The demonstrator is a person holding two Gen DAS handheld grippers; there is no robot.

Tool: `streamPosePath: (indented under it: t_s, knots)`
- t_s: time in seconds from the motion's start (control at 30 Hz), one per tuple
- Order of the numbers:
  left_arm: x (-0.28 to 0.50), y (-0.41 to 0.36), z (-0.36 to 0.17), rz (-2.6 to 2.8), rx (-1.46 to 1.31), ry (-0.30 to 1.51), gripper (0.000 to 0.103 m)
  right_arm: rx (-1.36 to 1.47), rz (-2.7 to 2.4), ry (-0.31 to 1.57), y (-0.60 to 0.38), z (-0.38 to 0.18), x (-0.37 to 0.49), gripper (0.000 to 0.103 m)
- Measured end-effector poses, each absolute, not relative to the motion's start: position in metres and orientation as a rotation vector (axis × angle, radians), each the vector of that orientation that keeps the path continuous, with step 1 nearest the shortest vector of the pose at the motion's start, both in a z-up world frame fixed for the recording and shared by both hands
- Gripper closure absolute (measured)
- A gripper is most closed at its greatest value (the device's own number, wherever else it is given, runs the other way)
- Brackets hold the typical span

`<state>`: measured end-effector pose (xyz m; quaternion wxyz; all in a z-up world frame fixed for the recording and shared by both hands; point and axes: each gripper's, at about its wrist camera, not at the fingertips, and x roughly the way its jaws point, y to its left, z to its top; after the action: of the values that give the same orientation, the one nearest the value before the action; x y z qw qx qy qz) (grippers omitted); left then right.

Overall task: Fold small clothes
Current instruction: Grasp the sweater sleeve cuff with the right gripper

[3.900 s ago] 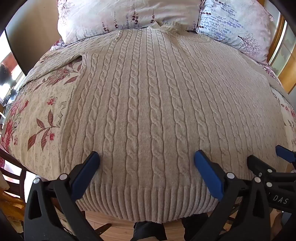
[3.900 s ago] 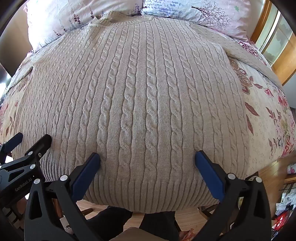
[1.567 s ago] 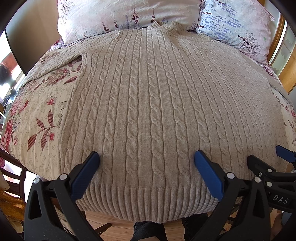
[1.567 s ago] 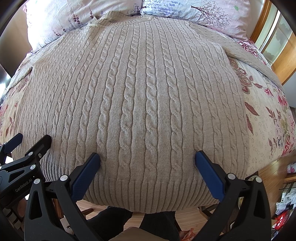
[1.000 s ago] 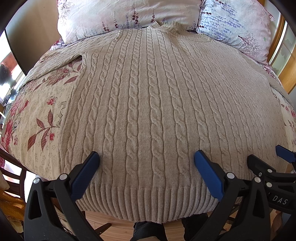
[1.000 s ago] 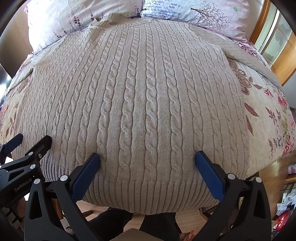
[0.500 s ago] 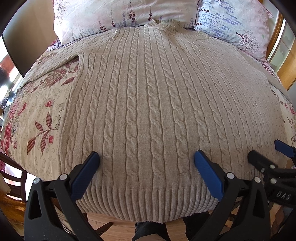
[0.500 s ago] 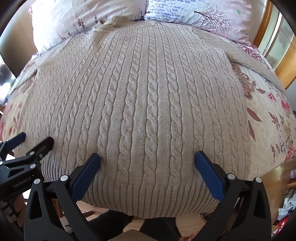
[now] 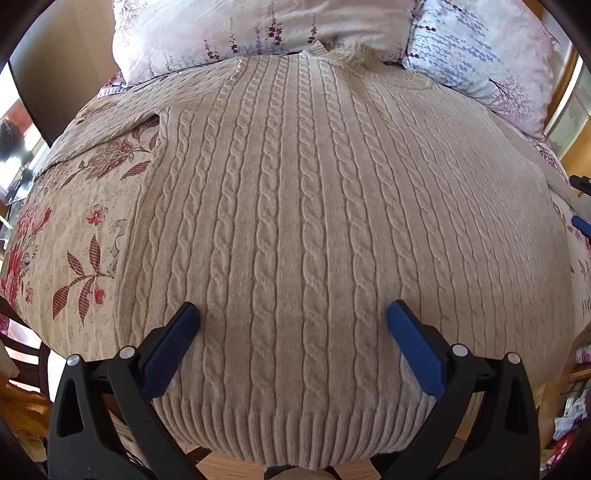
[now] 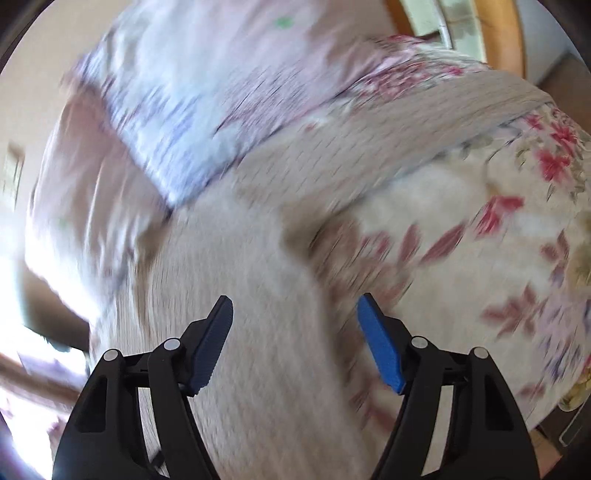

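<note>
A beige cable-knit sweater (image 9: 295, 229) lies flat, face up, on a floral bed, collar toward the pillows and ribbed hem over the near edge. My left gripper (image 9: 291, 325) is open and empty, its blue pads spread just above the hem. My right gripper (image 10: 295, 310) is open, a little narrower, and empty. Its view is motion-blurred and shows the sweater's right side (image 10: 258, 332) and right sleeve (image 10: 424, 122) running off to the upper right. The right gripper's tip (image 9: 581, 221) shows at the far right edge of the left wrist view.
Two floral pillows (image 9: 258, 33) (image 9: 491, 55) lie at the head of the bed. The floral bedspread (image 9: 74, 240) is bare left of the sweater and right of it (image 10: 498, 240). A wooden window frame (image 10: 509, 40) stands at the far right. A chair (image 9: 22, 354) is at the lower left.
My right gripper has swung fast to the right and forward toward the sweater's right sleeve, blurring its view, and its jaws have narrowed slightly. My left gripper has only edged forward.
</note>
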<state>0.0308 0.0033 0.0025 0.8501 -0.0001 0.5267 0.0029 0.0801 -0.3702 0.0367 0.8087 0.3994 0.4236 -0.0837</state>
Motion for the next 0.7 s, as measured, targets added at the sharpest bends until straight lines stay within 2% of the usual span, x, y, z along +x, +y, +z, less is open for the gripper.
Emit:
streamPosePath:
  t_s: [0.1,0.33,0.47,0.7]
  knots:
    - [0.037,0.005,0.004,0.043,-0.035,1.102,0.002,0.983,-0.245,0.849,-0.422,0.027,0.09,0.036]
    - [0.042,0.007,0.013,0.095,-0.122,1.047,0.002,1.24,-0.37,0.794,-0.5,-0.015,0.086,0.055]
    - [0.046,0.002,0.025,0.102,-0.168,0.981,0.002,1.257,-0.361,0.775,-0.517,-0.022,0.082,0.068]
    - [0.083,-0.005,0.041,0.019,-0.226,0.915,0.002,1.207,-0.432,0.75,-0.549,-0.022,0.083,0.078]
